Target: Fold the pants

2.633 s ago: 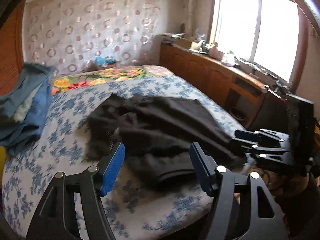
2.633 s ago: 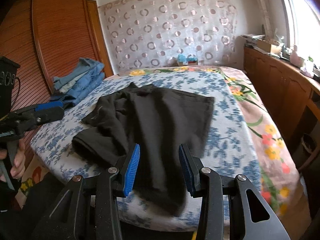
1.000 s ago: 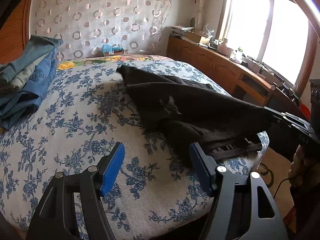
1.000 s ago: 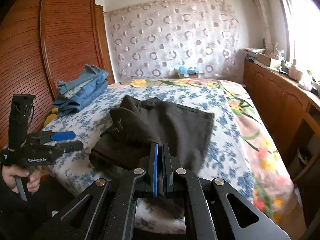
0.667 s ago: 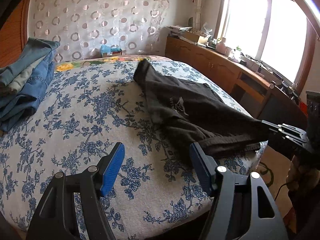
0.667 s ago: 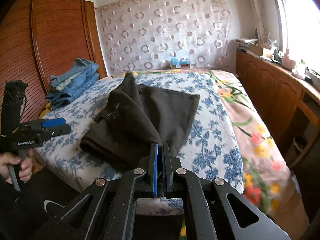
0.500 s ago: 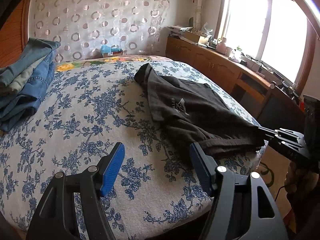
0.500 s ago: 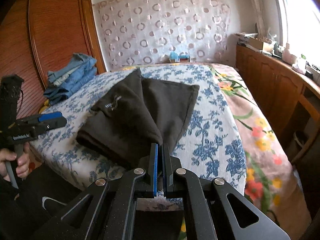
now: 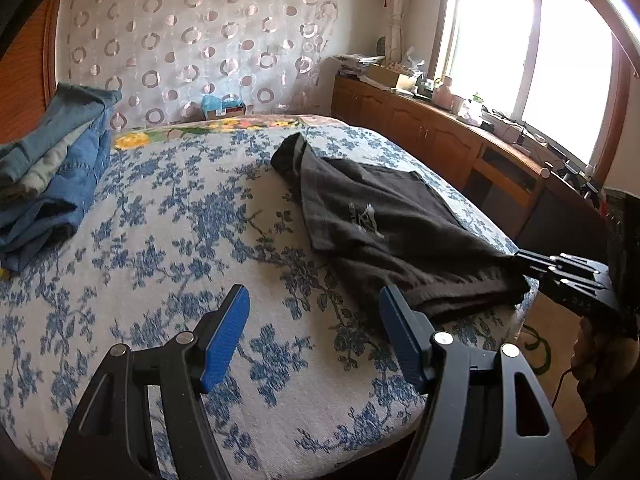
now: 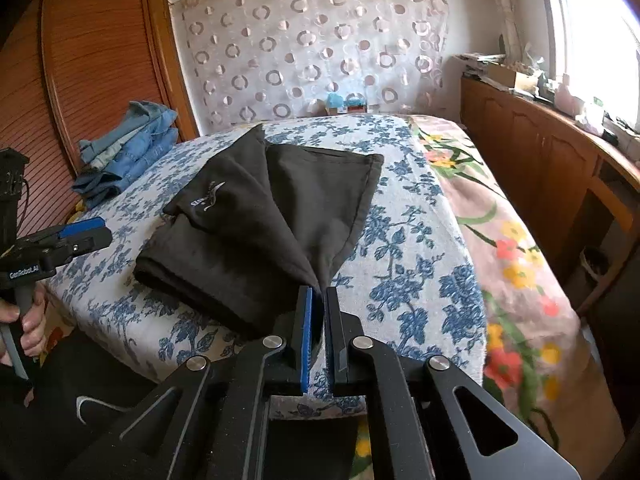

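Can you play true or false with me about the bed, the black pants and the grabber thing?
1. The black pants lie on the bed. True.
2. The left gripper is holding the pants. False: its fingers stand open above the bed, with nothing between them.
3. A pile of blue clothes sits on the bed. True.
4. The curtain behind the bed has stripes. False: it has circles.
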`<state>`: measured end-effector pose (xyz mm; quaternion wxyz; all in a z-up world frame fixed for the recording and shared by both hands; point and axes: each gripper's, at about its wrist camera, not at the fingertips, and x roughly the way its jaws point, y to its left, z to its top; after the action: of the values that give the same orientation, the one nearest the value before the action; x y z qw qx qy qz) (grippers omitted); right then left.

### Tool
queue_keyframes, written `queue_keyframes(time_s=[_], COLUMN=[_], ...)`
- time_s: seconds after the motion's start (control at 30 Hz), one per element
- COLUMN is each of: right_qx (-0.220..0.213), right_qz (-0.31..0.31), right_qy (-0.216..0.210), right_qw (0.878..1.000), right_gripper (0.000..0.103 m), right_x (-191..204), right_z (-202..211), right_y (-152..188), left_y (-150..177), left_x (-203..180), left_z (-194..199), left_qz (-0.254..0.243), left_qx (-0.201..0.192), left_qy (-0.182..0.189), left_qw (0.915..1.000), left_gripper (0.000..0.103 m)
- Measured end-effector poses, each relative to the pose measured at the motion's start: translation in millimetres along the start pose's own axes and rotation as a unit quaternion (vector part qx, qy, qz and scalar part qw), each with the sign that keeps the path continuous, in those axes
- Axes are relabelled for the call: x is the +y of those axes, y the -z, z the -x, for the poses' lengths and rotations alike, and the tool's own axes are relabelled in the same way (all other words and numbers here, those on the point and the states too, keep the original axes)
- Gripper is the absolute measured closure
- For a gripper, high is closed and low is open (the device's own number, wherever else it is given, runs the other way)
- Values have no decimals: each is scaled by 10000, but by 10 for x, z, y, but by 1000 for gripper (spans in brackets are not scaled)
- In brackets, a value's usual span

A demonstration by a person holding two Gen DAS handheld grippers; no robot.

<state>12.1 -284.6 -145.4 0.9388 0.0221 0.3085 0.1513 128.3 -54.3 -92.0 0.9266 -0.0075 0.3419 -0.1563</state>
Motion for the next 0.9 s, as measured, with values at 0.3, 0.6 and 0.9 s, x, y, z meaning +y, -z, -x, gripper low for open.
queue_keyframes(time_s=[0.3,0.6,0.9], right_qx=[-230,67,496], right_qz=[233,556,844], right_qy=[-313,-930,-1188], right_qw=[9990,9941,9881], right_gripper=[73,72,72], right_x=[216,649,812], right_z=[-50,-502,-969], right_y=[-317,-622,-840], left_y=[-221,-350,-408], left_x=[150,350,604], left_z=[60,52,-22], left_qz=[-132,-279,-221], left_qx=[-136,-135,-115], left_qy=[-145,-101,-70], left_qw=[9997,9995,9997], left_gripper=[35,35,35])
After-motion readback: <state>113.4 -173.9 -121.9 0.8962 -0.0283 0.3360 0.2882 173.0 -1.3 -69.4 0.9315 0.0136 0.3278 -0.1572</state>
